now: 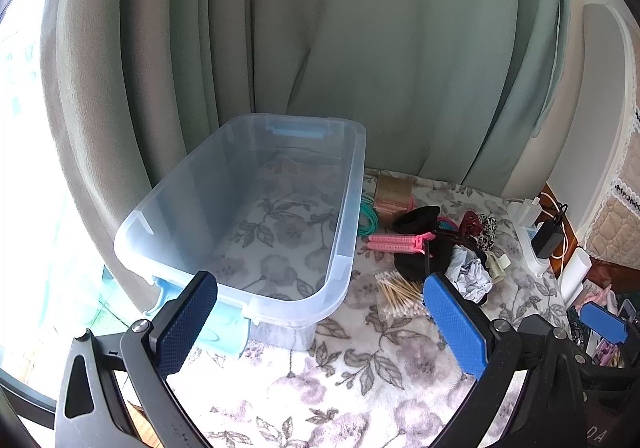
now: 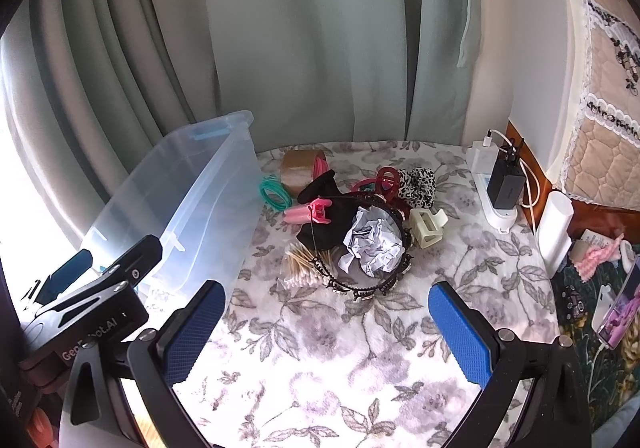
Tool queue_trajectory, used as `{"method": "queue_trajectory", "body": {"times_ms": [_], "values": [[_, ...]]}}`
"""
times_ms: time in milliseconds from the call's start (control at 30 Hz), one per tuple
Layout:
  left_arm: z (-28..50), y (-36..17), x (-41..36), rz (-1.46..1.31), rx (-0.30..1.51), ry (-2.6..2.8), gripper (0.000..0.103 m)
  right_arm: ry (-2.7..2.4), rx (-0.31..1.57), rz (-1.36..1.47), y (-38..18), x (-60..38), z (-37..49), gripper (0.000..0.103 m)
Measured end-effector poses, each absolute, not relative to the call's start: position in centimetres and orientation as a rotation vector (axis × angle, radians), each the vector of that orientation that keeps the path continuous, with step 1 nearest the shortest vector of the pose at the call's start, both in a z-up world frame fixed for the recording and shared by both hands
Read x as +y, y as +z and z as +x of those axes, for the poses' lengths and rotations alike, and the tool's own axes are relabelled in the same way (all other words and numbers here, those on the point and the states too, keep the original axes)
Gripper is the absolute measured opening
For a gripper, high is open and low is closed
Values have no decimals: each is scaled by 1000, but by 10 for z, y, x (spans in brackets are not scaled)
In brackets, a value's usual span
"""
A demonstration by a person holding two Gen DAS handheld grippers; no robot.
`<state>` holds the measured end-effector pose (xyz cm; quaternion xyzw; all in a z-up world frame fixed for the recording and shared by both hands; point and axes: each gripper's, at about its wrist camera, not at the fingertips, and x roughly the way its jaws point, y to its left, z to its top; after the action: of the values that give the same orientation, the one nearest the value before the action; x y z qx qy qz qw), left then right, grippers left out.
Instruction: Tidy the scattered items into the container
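Both claws, left claw (image 1: 320, 324) and right claw (image 2: 326, 332), gape empty; clutter lies right of the bare clear bin (image 1: 344, 208). Pinch the crumpled paper (image 2: 372, 244) lightly, avoiding the headband (image 2: 362, 286).

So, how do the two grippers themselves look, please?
Both look the same: the left gripper and the right gripper each have a black frame with silver screws and two flat fingers faced with blue pads in a fine diamond grid. The right wrist view shows white "GenRobot.AI" lettering on the left gripper's body. No cables or sleeves show.
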<state>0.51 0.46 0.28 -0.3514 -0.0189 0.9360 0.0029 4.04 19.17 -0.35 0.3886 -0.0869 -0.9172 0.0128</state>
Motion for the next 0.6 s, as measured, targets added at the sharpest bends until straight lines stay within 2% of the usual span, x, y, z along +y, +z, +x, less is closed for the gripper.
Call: {"method": "queue_trajectory", "body": {"times_ms": [600], "values": [[8, 6, 7, -1072, -66, 2959, 103, -2850, -278, 1189, -2, 195, 43, 103]]}}
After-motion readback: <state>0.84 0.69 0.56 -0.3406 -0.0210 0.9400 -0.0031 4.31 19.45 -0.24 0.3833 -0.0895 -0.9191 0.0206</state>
